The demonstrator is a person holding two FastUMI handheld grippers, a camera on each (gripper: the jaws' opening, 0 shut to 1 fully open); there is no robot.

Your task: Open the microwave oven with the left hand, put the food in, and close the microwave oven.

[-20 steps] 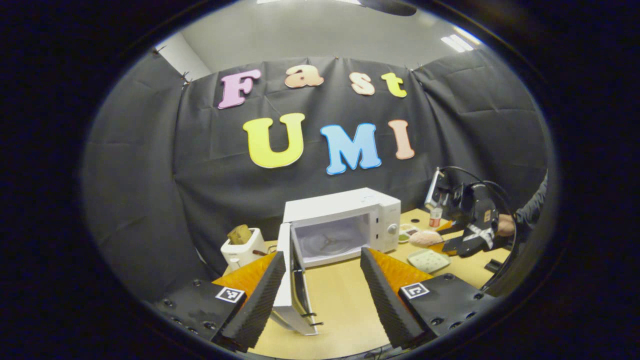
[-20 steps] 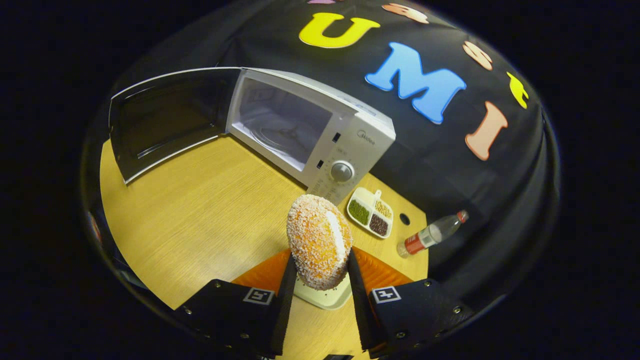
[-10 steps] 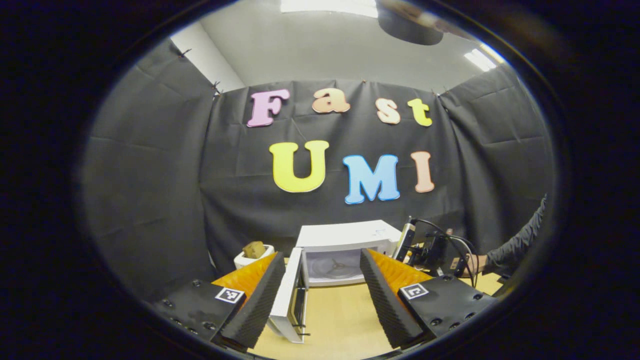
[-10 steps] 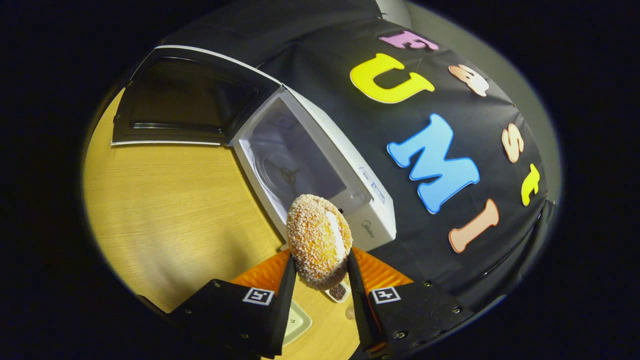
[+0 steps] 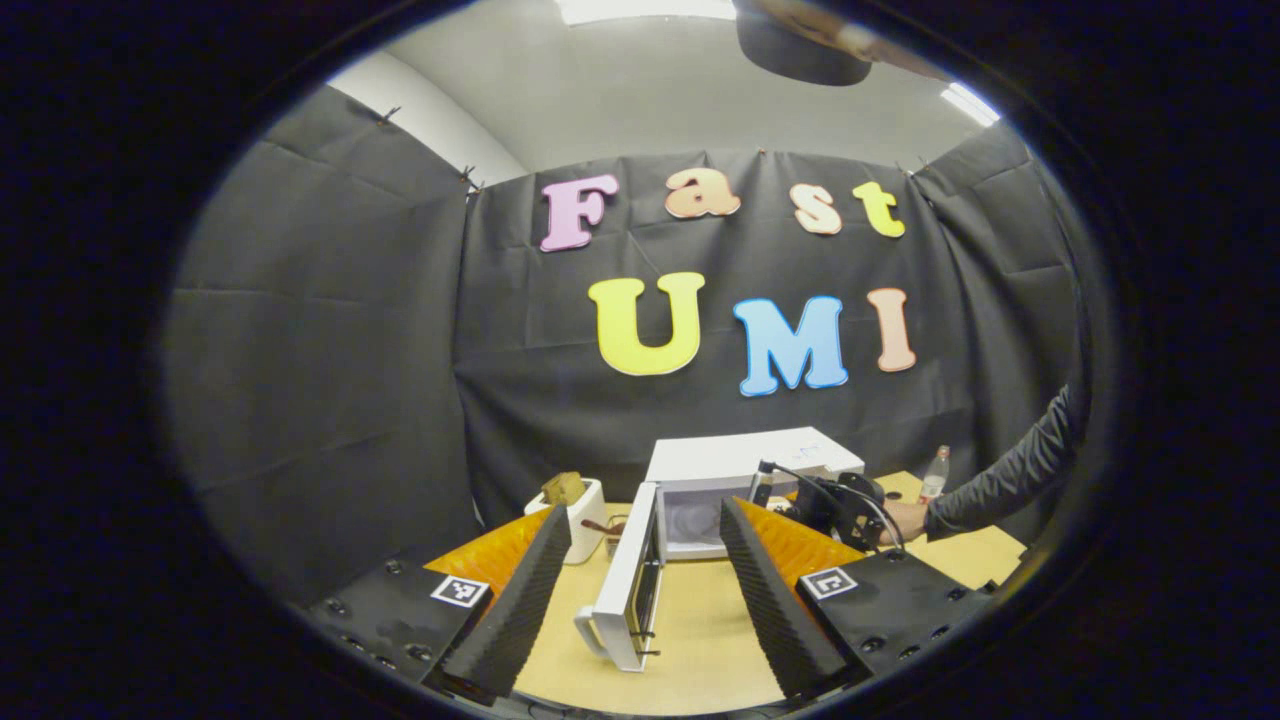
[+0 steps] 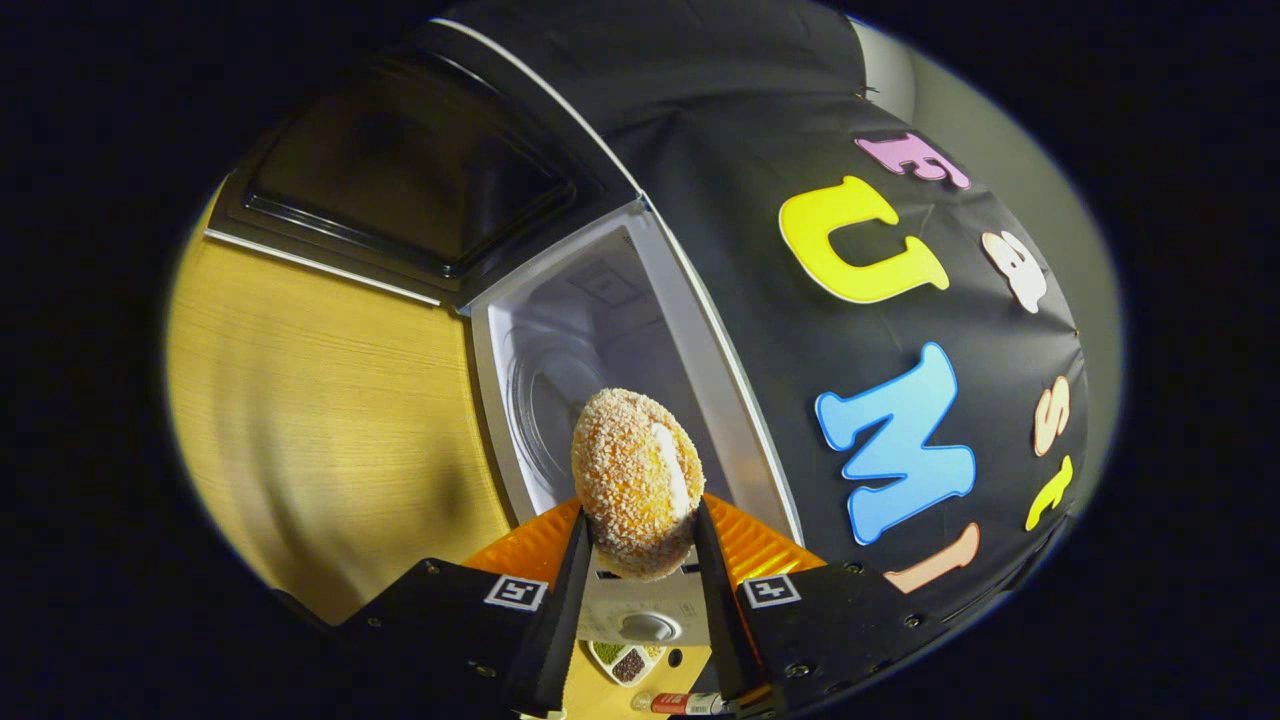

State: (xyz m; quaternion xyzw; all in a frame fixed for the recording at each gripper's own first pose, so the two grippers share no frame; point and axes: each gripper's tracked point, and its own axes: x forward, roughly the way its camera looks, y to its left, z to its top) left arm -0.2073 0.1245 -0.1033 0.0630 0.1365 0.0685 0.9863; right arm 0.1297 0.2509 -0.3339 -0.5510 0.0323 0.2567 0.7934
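Two tools: right tool [image 6: 637, 560] clamped on crumbed bun [image 6: 636, 480], apparently just before the microwave [image 6: 600, 370] cavity; door [image 5: 630, 585] swung open; left tool [image 5: 640, 590] apart, holding nothing, above worktop [image 5: 690, 640].

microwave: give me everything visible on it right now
The microwave is a white box standing on the wooden table, against the black cloth wall. Its side-hinged door, dark-windowed with a white rim and handle, is swung wide open. The pale cavity holds a glass turntable and no food. A round knob sits on its control panel. The right gripper holds the crumbed bun before the opening; nothing visibly touches the oven.
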